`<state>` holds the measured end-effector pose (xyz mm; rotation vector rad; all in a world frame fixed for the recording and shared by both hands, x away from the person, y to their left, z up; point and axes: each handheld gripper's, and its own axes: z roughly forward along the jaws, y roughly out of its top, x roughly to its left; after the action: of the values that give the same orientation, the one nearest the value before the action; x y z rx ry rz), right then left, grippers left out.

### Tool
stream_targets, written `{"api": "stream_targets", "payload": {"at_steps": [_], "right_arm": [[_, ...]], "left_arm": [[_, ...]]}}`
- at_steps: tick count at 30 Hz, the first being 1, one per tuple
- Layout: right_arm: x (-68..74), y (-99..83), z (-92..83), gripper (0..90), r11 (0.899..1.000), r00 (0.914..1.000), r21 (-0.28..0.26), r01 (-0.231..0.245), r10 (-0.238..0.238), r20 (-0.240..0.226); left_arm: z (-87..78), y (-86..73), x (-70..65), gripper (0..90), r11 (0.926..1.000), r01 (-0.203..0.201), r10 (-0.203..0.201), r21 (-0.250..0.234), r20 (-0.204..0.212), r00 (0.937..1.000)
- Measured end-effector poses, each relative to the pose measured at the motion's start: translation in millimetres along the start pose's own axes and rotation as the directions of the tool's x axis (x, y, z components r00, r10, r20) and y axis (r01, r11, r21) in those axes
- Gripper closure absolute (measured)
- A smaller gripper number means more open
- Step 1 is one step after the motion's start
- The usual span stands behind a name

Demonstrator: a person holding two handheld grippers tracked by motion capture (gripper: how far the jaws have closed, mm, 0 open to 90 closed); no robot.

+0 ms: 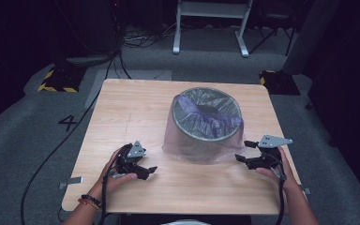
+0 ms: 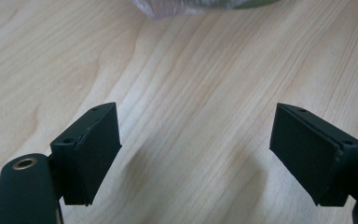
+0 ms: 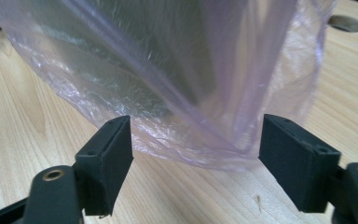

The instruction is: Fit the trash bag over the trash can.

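A round grey bin (image 1: 206, 119) stands at the middle of the wooden table (image 1: 131, 108), with a thin see-through purple bag (image 1: 201, 152) pulled over it and hanging down to the tabletop. My right gripper (image 1: 242, 151) sits just right of the bin's base, open. In the right gripper view the bag's (image 3: 168, 84) loose lower edge hangs in front of the right gripper (image 3: 196, 149), between its jaws, and the pads do not press it. My left gripper (image 1: 150, 171) rests near the front left, open over bare wood (image 2: 196, 149), apart from the bag's hem (image 2: 168, 7).
The table's front edge runs just behind both hands. On the grey floor beyond lie cables (image 1: 51, 150), two yellow-and-black blocks (image 1: 58, 79), a painted "4" (image 1: 68, 123) and a white stand's legs (image 1: 211, 28). A round disc (image 3: 346, 23) sits in the tabletop past the bag.
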<state>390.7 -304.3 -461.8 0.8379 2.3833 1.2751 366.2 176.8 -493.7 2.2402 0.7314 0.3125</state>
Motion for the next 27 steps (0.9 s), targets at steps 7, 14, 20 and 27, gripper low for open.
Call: {"api": "stream_targets", "payload": {"at_steps": [7,14,20,27], "right_arm": [[1.5,0.3,-11.6,22.3,0.999,0.9998,-0.037,-0.003,0.003,0.02],[2.2,3.2,-22.7,21.6,0.997,0.9987,-0.077,-0.008,0.012,0.049],[5.0,9.7,-33.4,20.0,0.992,0.9983,-0.124,-0.008,0.015,0.056],[12.5,30.7,-48.6,19.0,0.985,0.9971,-0.172,0.015,-0.002,0.076]], "left_arm": [[3.5,-7.0,-1.1,15.6,0.9992,0.008,-0.008,0.038,0.008,0.9999],[3.4,-10.5,-0.7,15.1,0.9998,0.01,-0.01,0.016,0.007,0.9999],[2.8,-11.4,0.3,14.8,0.9999,0.006,-0.006,0.014,0.007,1.0],[2.9,-11.3,0.7,14.7,0.9999,0.004,-0.004,0.015,0.009,1.0]]}}
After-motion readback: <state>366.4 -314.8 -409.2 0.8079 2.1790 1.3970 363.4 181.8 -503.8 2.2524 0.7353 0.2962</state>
